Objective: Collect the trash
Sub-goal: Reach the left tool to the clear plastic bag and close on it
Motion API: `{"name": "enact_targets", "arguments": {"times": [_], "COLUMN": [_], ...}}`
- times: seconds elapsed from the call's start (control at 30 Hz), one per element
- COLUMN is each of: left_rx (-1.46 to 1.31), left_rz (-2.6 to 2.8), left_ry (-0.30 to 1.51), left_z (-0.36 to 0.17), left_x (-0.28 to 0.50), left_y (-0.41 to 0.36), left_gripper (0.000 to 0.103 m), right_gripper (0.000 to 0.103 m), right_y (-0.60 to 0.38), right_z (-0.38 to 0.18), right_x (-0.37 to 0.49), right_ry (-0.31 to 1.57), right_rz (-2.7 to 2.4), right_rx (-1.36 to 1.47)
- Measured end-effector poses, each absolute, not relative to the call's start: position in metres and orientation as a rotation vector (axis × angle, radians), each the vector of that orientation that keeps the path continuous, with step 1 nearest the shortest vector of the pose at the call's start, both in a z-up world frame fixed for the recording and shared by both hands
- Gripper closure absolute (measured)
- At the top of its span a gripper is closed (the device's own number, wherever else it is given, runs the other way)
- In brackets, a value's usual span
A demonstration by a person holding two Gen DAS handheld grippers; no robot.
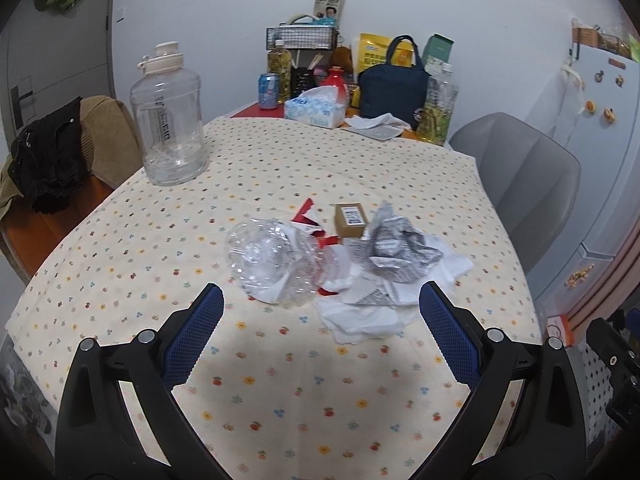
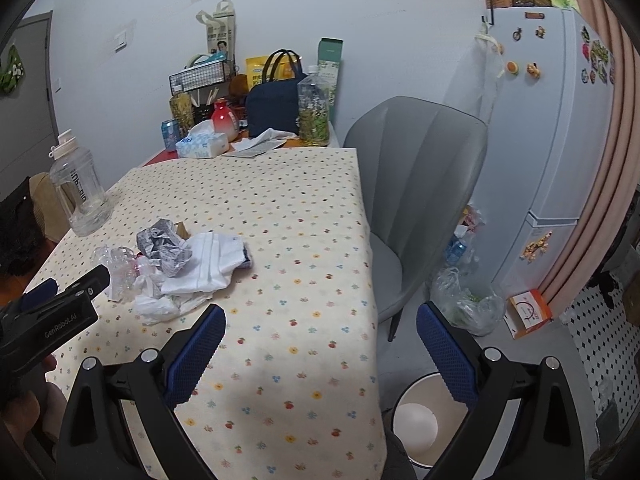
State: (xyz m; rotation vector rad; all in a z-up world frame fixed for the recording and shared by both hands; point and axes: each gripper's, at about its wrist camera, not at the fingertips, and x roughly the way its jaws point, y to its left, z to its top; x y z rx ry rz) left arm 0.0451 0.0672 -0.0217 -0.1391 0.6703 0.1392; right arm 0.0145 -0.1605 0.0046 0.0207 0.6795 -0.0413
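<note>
- On the flower-print tablecloth, a heap of trash is found near the middle: a crushed clear plastic bottle, a crumpled printed paper, white tissues, red scraps and a small brown box, all touching or just beside one another.
- Left gripper is seen just short of the heap, jaws spread wide, nothing held.
- Right gripper is seen over the table's right edge, jaws likewise wide apart and empty.
- A pale bin is noted on the floor below the right gripper.
- A large clear jug is noted well apart, far left.
- A grey chair is recorded beside the table.
</note>
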Motion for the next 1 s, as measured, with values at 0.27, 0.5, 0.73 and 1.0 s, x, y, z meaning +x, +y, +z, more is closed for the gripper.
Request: {"name": "enact_targets", "arguments": {"times": [0.27,0.5,0.73,1.0], "left_rx": [-0.188,-0.200,-0.207,-0.207], "left_rz": [0.180,0.190,0.204,0.277], "left_ry": [0.699,0.726,0.752,0.768], "left_z": [-0.038,-0.049,-0.057,-0.061], "left_x": [0.057,0.077,0.100,0.126], "left_y": [0.099,0.109,0.111,0.114], "left_gripper": [0.006,0.006,0.006,0.006], "right_gripper": [0.010,0.011,0.011,0.011], "right_y": [-0.138,-0.130,-0.131,-0.132], "right_z": [-0.004,-0.016,-0.021,-0.027], "right_x": [0.035,0.052,0.069,0.085], "right_ry": [0.703,0.732,0.747,0.760], "right_rz": [0.006,0.031,0.038,0.054], "right_rx": [-0.002,0.008,0.022,0.035]}}
